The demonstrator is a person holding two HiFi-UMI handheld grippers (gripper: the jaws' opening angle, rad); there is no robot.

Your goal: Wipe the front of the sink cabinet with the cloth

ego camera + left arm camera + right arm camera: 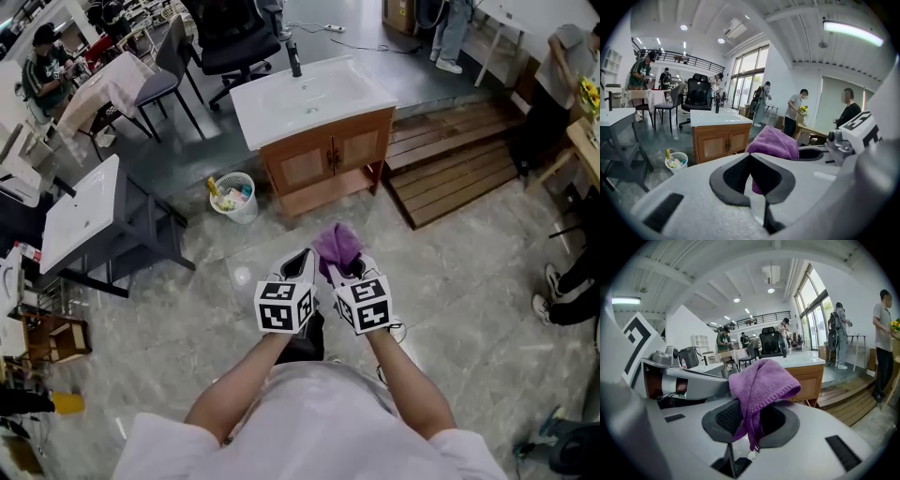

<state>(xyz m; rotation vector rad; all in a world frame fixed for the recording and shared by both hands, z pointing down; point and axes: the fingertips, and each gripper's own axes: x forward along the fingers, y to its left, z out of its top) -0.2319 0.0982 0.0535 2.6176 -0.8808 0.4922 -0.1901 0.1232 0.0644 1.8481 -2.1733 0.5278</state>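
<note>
Open floor (pixel 450 272) lies between us and the sink cabinet (pixel 323 159). A waste bin (pixel 234 197) stands near one front corner, a wooden platform (pixel 459 164) beside the other. Our right hand-held gripper (pixel 351 269) clamps the purple cloth (pixel 336 246), whose bunched fold points at the cabinet and whose tail hangs down. Left hand-held gripper (pixel 300 260) is closed, empty, just beside it.

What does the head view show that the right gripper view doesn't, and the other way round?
Only the head view shows the white mesh wastebasket beside the cabinet and the person's forearms. Only the right gripper view shows the right gripper with its jaws pinching the purple knitted cloth, plus the round ceiling lamp. Both show that cloth and the wooden sink cabinet with its white basin top.
</note>
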